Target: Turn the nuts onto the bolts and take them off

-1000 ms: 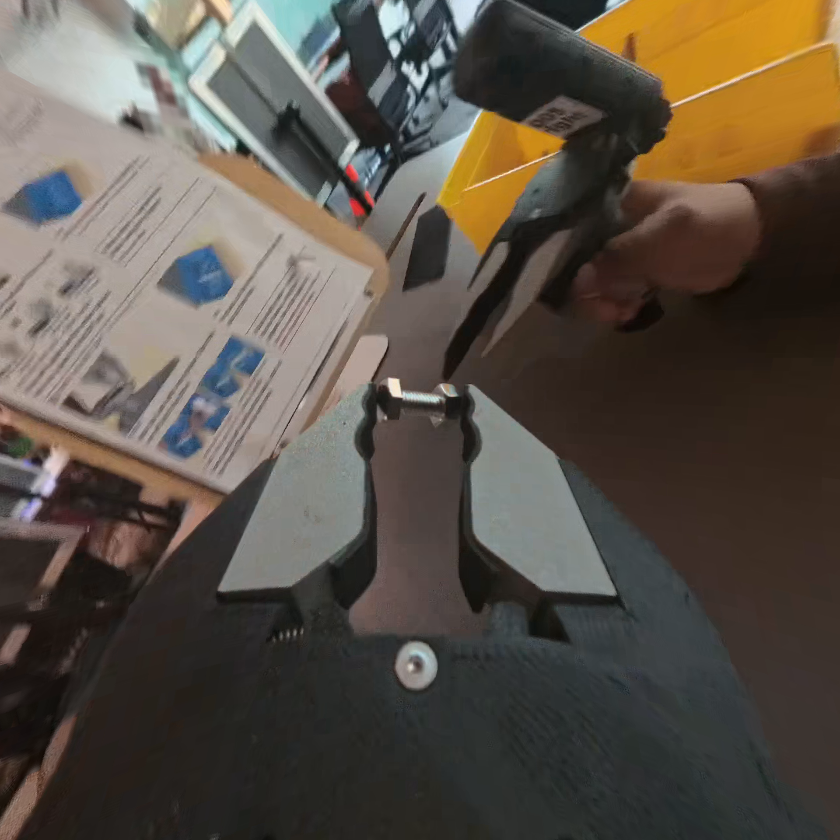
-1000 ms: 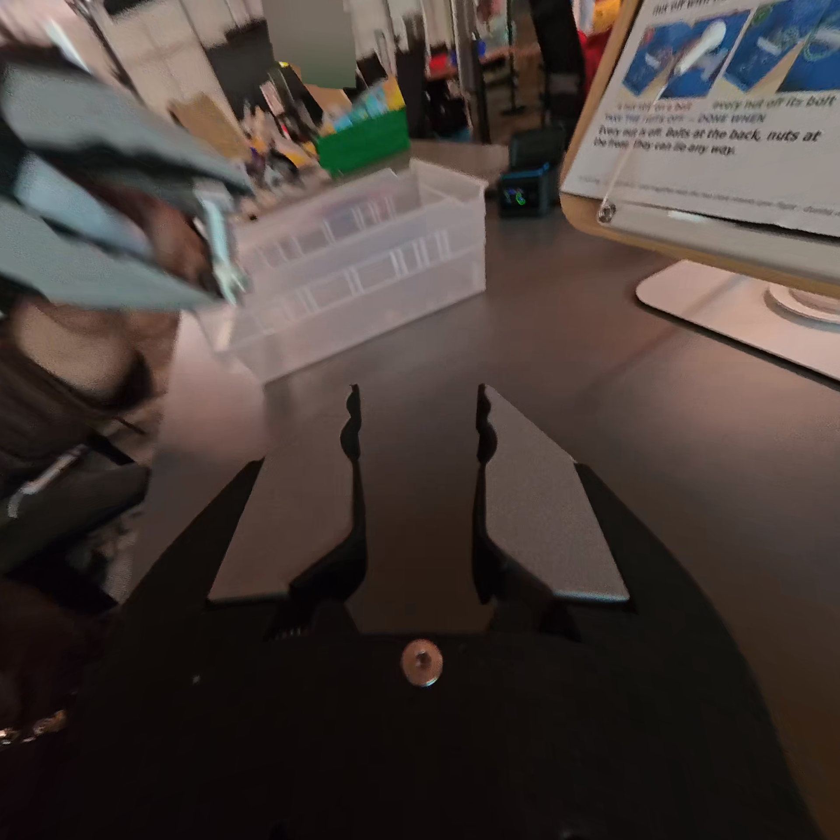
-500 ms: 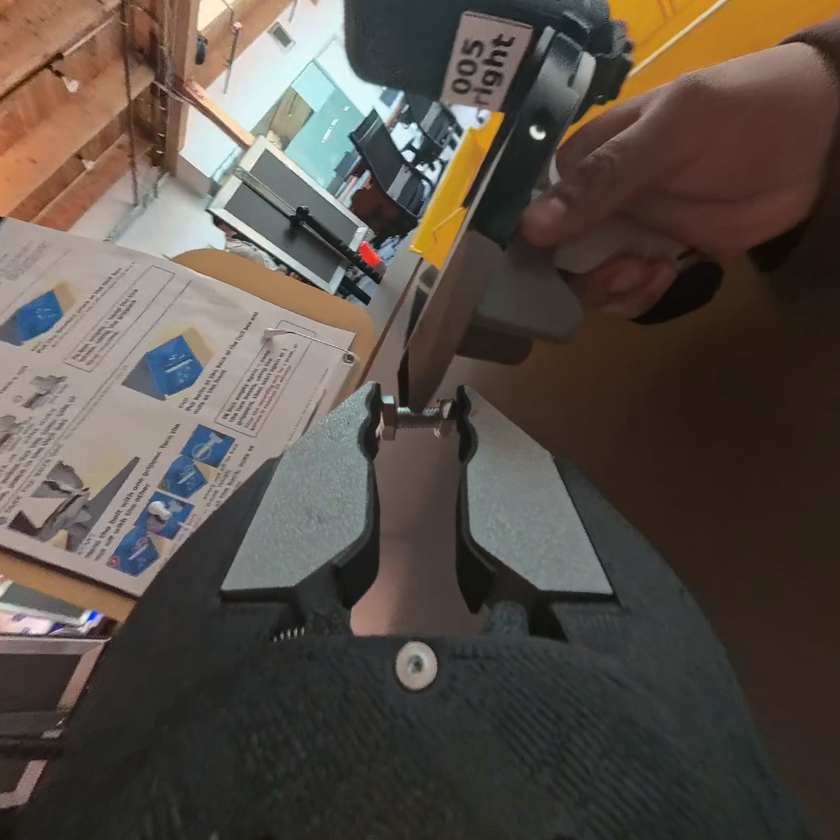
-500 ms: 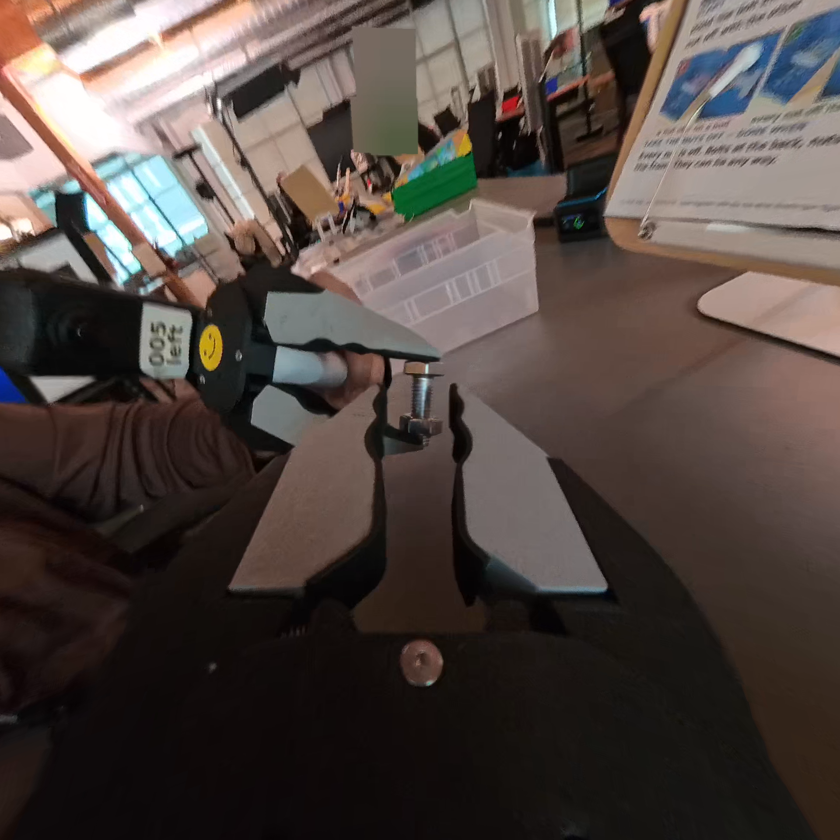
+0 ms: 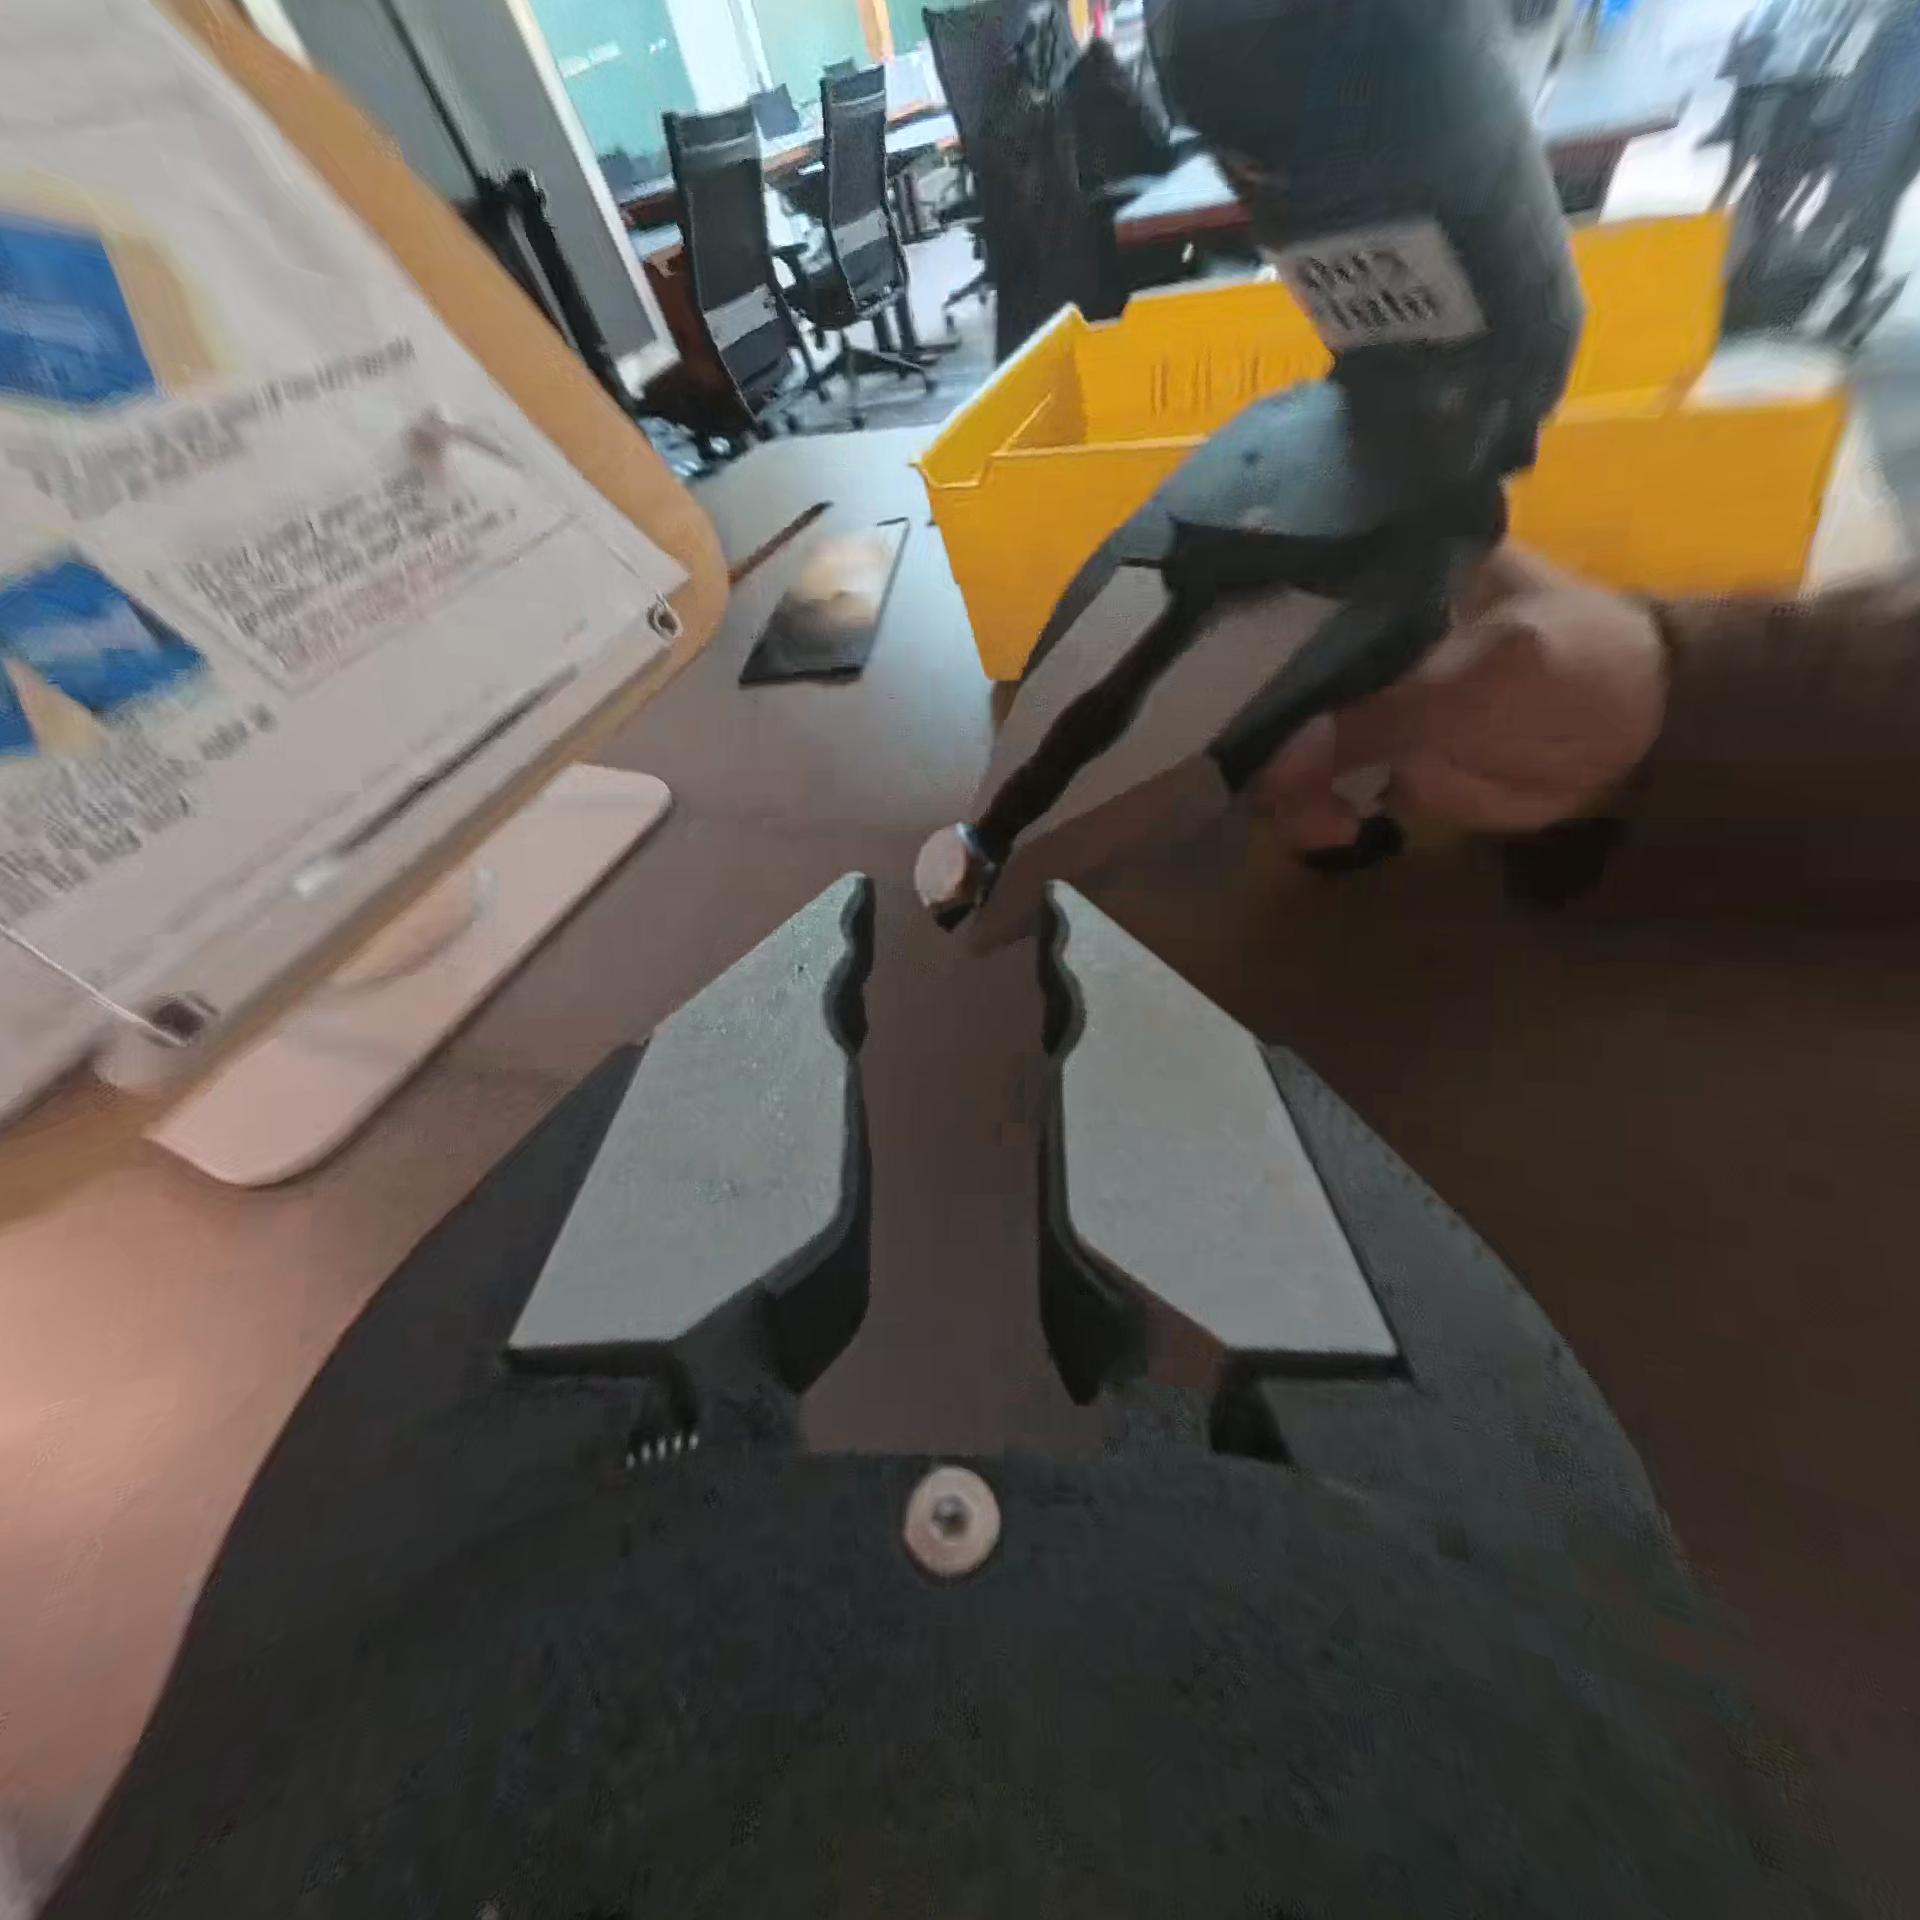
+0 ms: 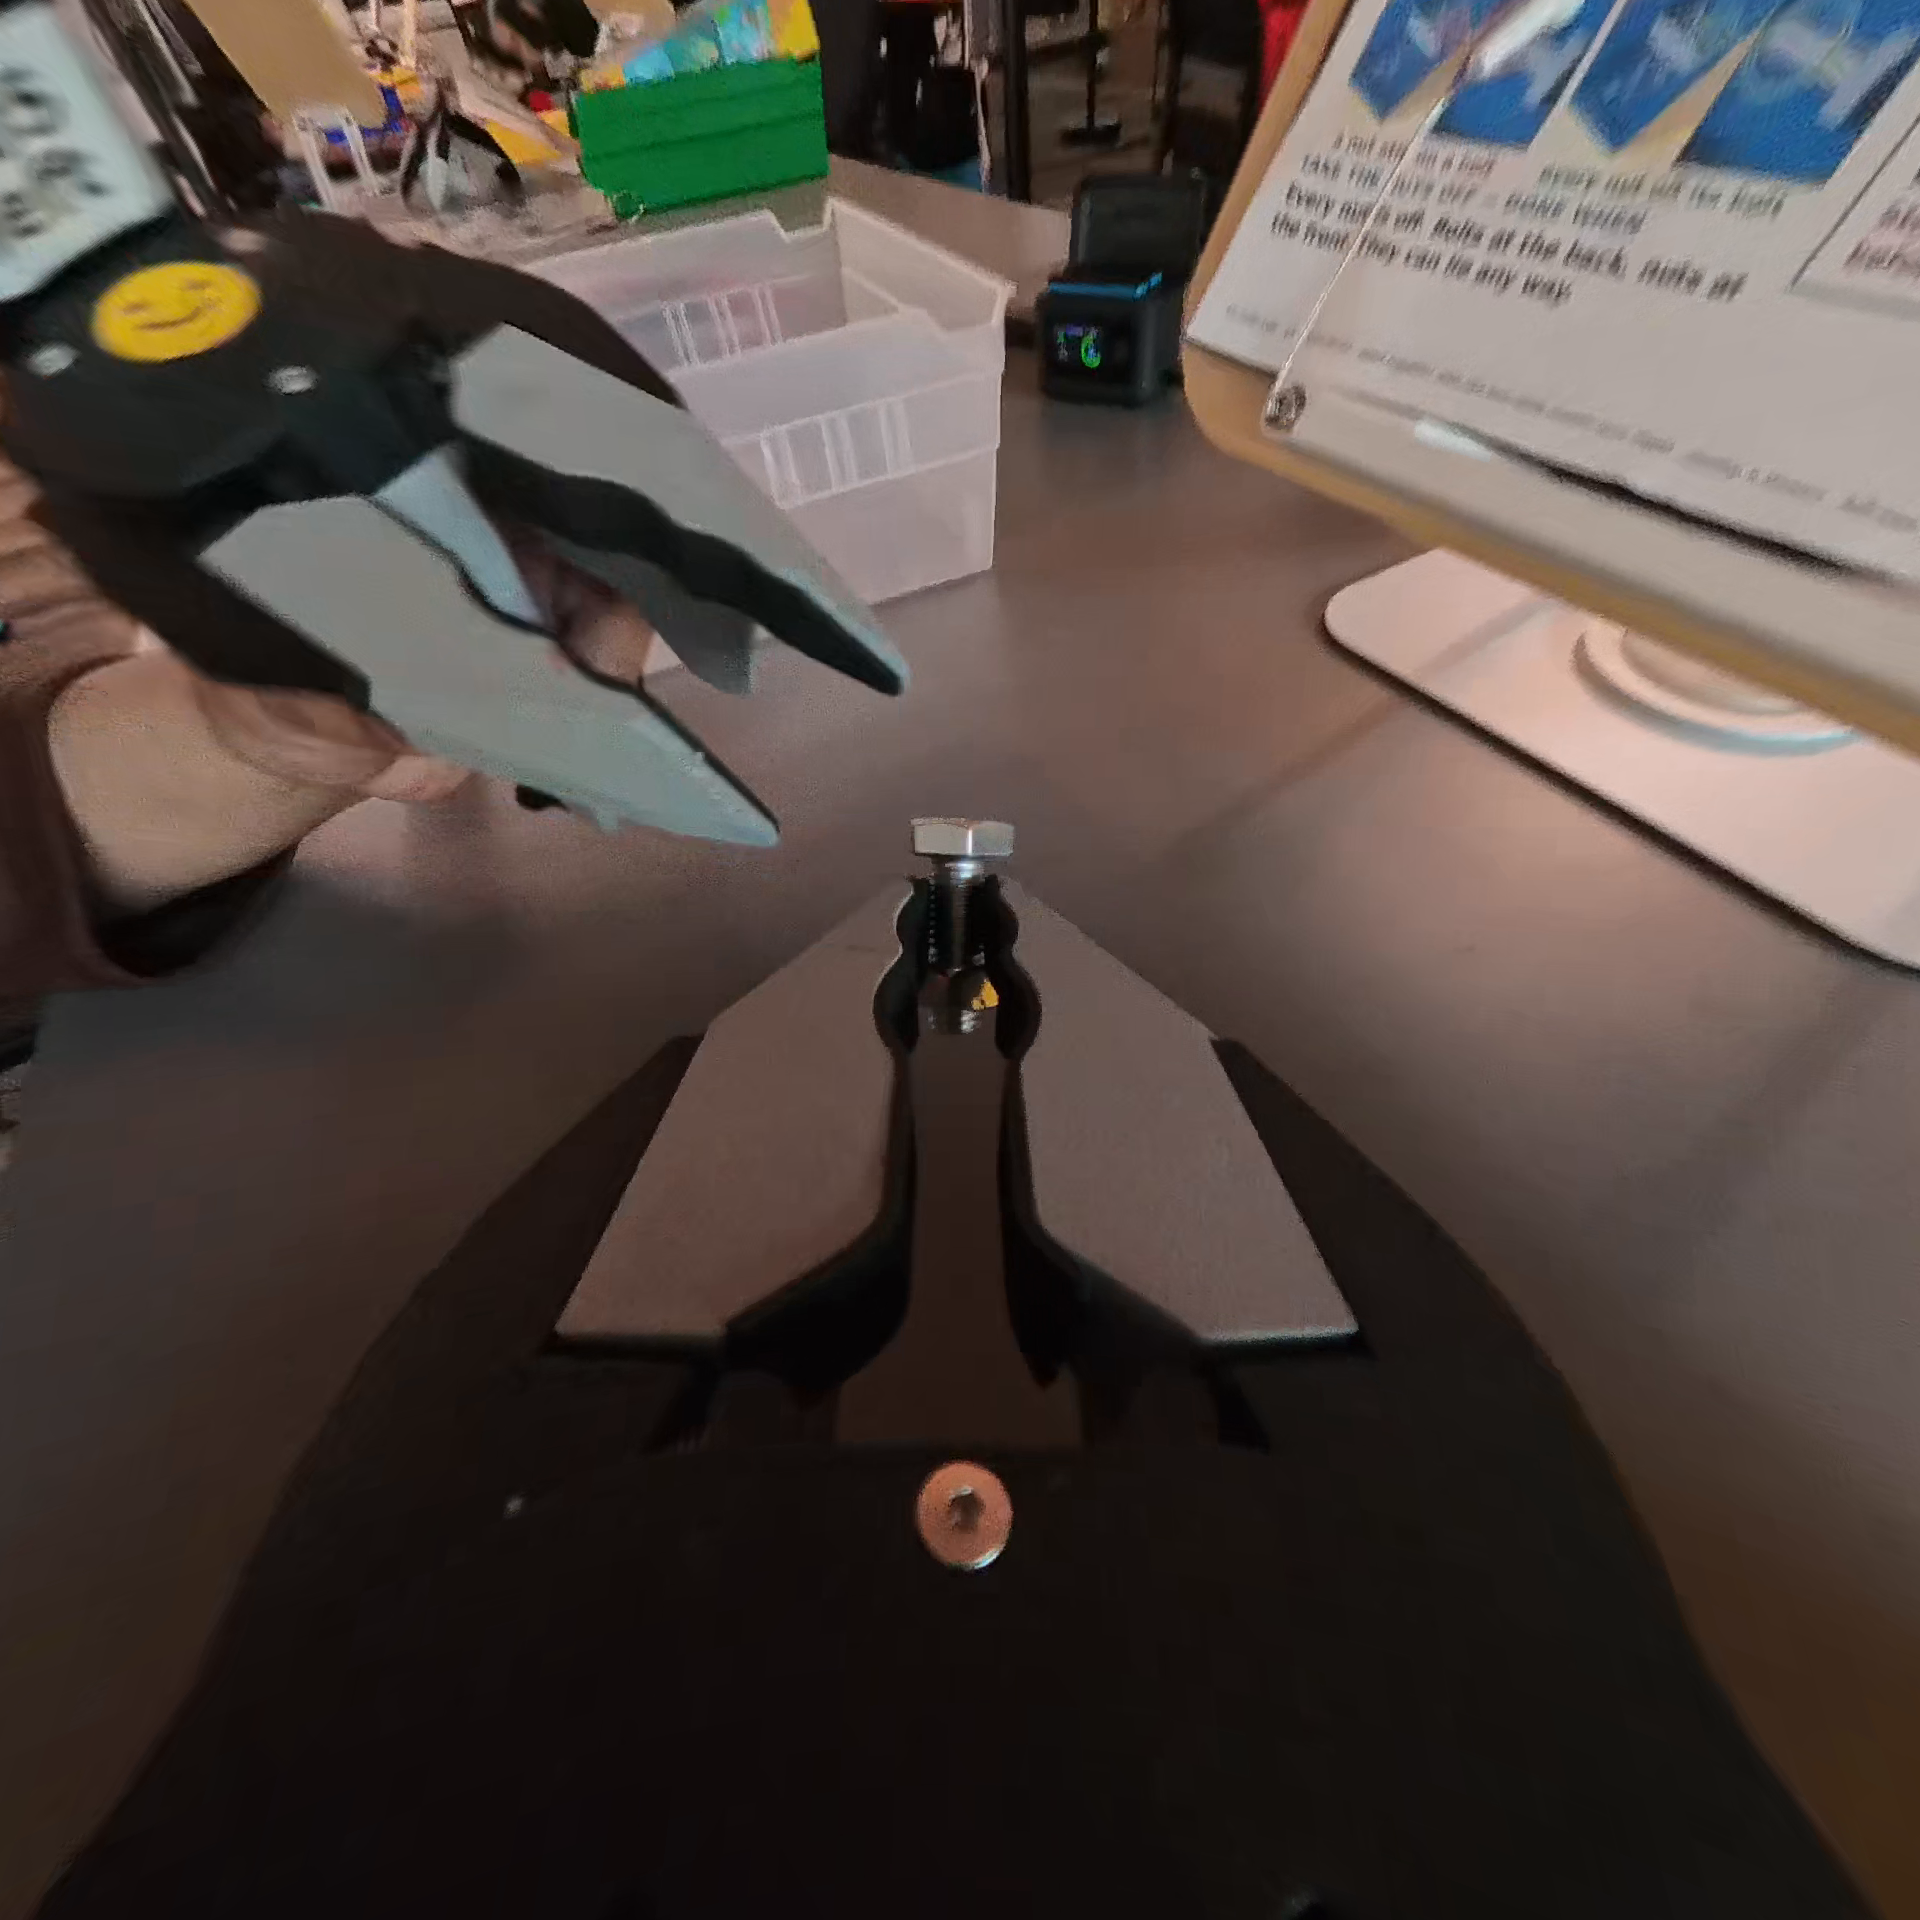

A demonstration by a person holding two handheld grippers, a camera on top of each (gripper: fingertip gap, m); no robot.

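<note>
A silver bolt point(image 6: 961, 837) stands upright between my right gripper's point(image 6: 958, 906) fingertips, hex head on top. A nut point(image 6: 956, 1006) sits on its lower end, in the wider notch of the jaws. My right gripper is shut on the bolt's threaded shank, above the dark table point(image 6: 1247, 935). In the left wrist view the right gripper point(image 5: 971, 883) reaches in from the upper right and the bolt's head point(image 5: 943, 868) faces my left gripper point(image 5: 956, 914). My left gripper is open and empty, just short of the bolt. It also shows in the right wrist view point(image 6: 831, 758), up and to the left of the bolt.
An instruction sheet on a white stand point(image 5: 260, 582) is at the left, also in the right wrist view point(image 6: 1662, 727). A yellow bin point(image 5: 1122, 468) and a flat black slab point(image 5: 831, 613) lie behind. A clear plastic bin point(image 6: 842, 416), a small black device point(image 6: 1112, 332) and a green bin point(image 6: 696, 135) stand farther back. Left and right tips are no more than a few centimetres apart.
My left gripper held the bolt by its ends; my right gripper closed on the shank, then the left one let go, opened and drew back. The bolt now stays with the right gripper.
</note>
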